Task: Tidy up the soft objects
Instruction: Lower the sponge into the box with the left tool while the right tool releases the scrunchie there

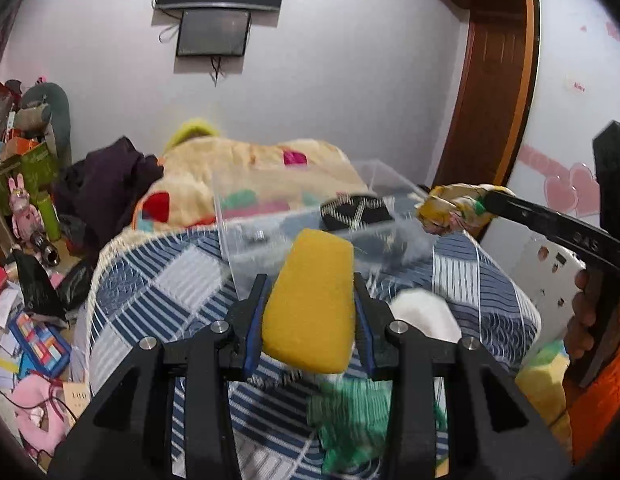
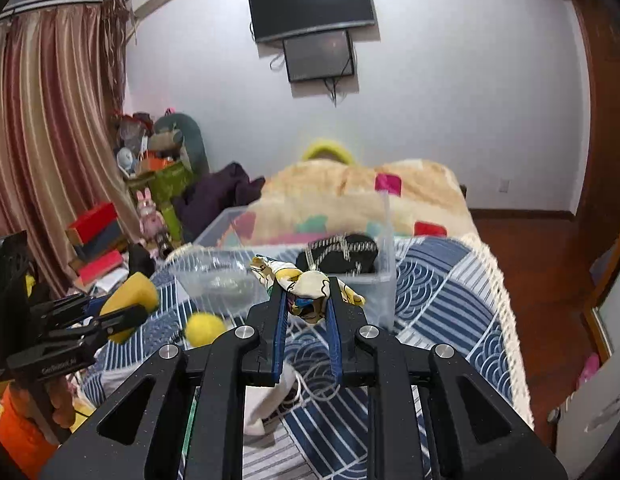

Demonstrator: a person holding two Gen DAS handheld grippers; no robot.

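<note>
Little can be read. In the right wrist view, the side of the left gripper [image 2: 121, 308] carries small pale lettering along its black body that looks like "GenRobot.AI", though the last letters are soft. In the left wrist view, a beige card [image 1: 78, 396] lying among the clutter on the floor shows the number "100" with smaller print under it, too fine to make out. The arm of the right gripper [image 1: 486, 200] bears raised characters on its black surface, too blurred to read. A pink sticker [image 1: 578, 86] on the white wardrobe door [image 1: 566, 40] has a short red word that cannot be read.
</note>
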